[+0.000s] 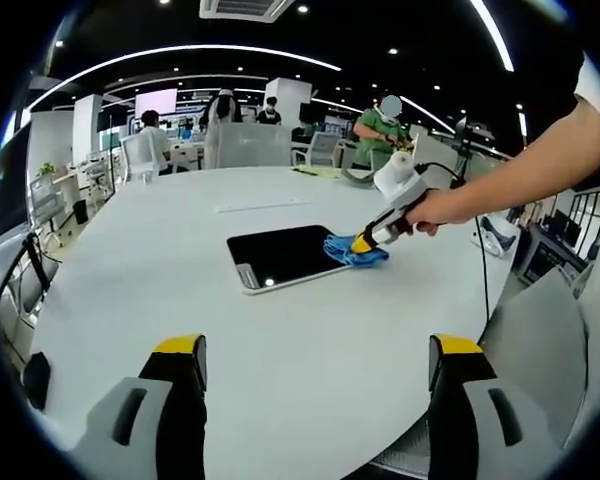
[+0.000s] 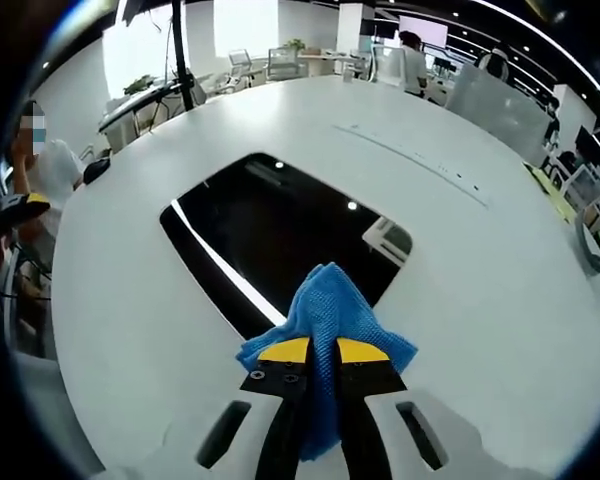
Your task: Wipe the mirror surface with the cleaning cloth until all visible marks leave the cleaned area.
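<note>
Mirror (image 2: 280,250) lay flat on the white counter (image 1: 280,350), dark face up; blue cloth (image 2: 325,320) sat on its near edge, pinched tight between the jaws of the right hand-held gripper (image 2: 323,352) — a hand (image 1: 435,210) held it; left hand-held gripper (image 1: 315,360) hung well back, jaws wide apart, nothing in them.

The mirror (image 1: 283,256) (image 2: 280,245) was a dark rectangular panel with rounded corners, lying flat on the white table and reflecting ceiling lights. The blue cleaning cloth (image 1: 352,252) (image 2: 325,325) was bunched up, resting on the mirror's edge and overlapping onto the table.
</note>
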Tool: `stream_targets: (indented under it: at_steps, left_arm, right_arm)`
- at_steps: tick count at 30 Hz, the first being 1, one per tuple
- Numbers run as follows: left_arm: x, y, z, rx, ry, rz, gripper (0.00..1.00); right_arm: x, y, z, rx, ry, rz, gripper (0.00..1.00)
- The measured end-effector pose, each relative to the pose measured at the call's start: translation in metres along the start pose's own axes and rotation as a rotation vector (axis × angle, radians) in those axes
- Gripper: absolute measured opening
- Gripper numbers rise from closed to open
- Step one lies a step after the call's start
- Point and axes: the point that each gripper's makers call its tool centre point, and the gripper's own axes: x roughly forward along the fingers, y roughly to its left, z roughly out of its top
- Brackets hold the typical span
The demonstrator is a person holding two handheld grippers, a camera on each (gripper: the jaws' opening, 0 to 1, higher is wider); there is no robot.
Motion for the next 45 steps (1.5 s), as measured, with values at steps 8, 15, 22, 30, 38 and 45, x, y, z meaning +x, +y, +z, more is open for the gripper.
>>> stream_targets:
  at_steps: [8,15,22,30,38,45]
  left_arm:
    - [0.002,0.001,0.003,0.0,-0.004,-0.001,0.93]
    - [0.001,0.0,0.001,0.002,-0.003,-0.002,0.93]
    - [0.001,0.0,0.002,0.003,-0.001,-0.004,0.92]
    - [0.001,0.001,0.004,0.003,-0.005,-0.002,0.92]
    - [0.001,0.002,0.003,0.003,-0.003,-0.003,0.92]
    - [0.001,0.004,0.001,-0.001,-0.001,-0.004,0.91]
  right_arm:
    - [-0.012,0.015,0.0,0.001,-0.006,0.001,0.04]
    - [-0.017,0.022,-0.001,-0.003,-0.006,0.006,0.04]
    - [-0.007,0.014,0.001,-0.026,-0.002,0.018,0.04]
    - [-0.013,0.029,0.001,-0.035,-0.001,0.026,0.04]
    - [-0.01,0.039,0.007,-0.049,0.0,0.038,0.04]
    - [-0.006,0.056,0.018,-0.078,-0.004,0.062,0.04]
